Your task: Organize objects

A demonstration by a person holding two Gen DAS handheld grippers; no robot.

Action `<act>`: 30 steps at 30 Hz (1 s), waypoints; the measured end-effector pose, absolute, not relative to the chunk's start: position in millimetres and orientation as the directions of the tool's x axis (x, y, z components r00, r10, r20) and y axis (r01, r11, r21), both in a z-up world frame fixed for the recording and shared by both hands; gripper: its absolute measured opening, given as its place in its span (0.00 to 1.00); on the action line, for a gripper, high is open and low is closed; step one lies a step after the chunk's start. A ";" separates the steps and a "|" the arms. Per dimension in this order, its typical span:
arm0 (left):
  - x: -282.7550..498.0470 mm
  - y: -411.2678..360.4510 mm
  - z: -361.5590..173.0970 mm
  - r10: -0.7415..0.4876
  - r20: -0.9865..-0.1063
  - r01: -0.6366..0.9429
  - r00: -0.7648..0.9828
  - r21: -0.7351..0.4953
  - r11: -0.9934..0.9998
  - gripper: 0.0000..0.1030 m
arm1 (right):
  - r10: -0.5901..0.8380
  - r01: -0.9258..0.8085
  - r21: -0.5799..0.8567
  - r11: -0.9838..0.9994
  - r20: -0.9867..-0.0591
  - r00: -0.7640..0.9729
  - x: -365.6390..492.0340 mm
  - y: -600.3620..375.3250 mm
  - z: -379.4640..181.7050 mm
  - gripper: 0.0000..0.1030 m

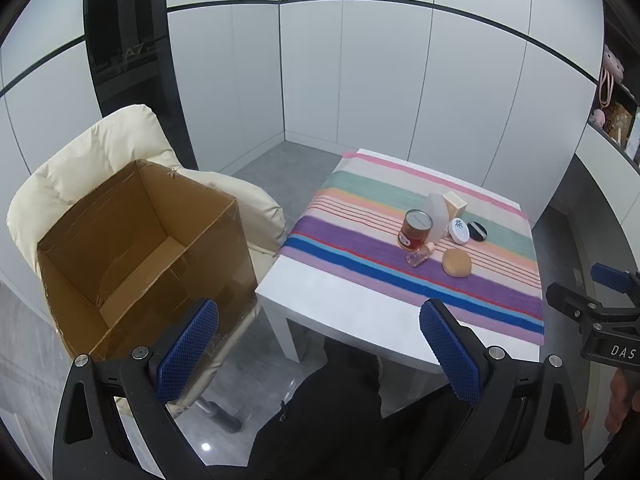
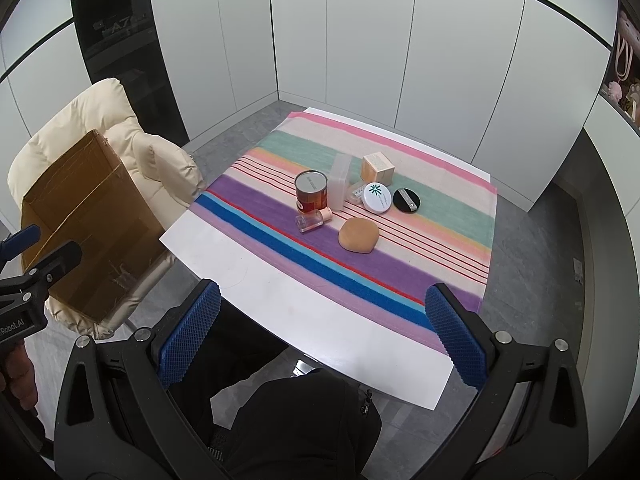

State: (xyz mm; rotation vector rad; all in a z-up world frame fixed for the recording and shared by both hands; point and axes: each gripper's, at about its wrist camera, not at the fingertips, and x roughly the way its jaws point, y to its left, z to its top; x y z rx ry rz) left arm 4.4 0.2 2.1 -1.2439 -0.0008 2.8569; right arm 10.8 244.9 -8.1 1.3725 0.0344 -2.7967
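Both the left gripper (image 1: 320,352) and the right gripper (image 2: 324,340) hang wide apart and empty before the table (image 2: 280,304), probably because the objects (image 2: 344,200), clustered mid-cloth, await the empty box (image 1: 140,248) left of the table.

Bright, even overhead light, soft faint shadows. Small glare spot on the glossy grey floor tiles (image 1: 205,446). Strong fisheye bending, dark vignetted corners. Sharp focus throughout, no motion blur.
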 end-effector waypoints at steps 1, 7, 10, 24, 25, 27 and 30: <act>4.1 -0.5 2.2 0.020 -0.731 -0.021 -0.682 -0.008 -1.000 0.98 | -0.014 0.032 -0.007 -0.999 -0.791 -0.612 11.0 245.1 -8.3 1.00; 3.4 -2.4 2.5 0.021 -0.733 -0.019 -0.679 -0.011 -1.000 0.98 | -0.013 0.030 -0.007 -1.000 -0.791 -0.611 11.2 244.4 -8.5 1.00; 4.3 -2.1 2.6 0.022 -0.732 -0.022 -0.681 -0.009 -1.000 0.98 | -0.008 0.029 -0.013 -0.999 -0.792 -0.610 10.9 242.5 -7.3 1.00; 4.4 -1.1 3.4 0.020 -0.732 -0.019 -0.681 -0.010 -1.000 0.98 | -0.007 0.031 -0.014 -0.999 -0.795 -0.607 11.0 244.1 -9.6 1.00; 4.3 -1.1 3.5 0.021 -0.732 -0.019 -0.681 -0.011 -1.000 0.98 | -0.007 0.031 -0.015 -0.999 -0.795 -0.607 10.9 243.9 -9.3 1.00; 5.1 -1.5 3.2 0.019 -0.732 -0.017 -0.681 -0.011 -1.000 0.98 | -0.007 0.031 -0.015 -0.999 -0.794 -0.608 10.9 244.2 -9.5 1.00; 4.3 -1.7 1.9 0.017 -0.736 -0.014 -0.676 -0.010 -1.000 0.98 | -0.007 0.030 -0.014 -0.999 -0.796 -0.606 11.1 244.2 -9.4 1.00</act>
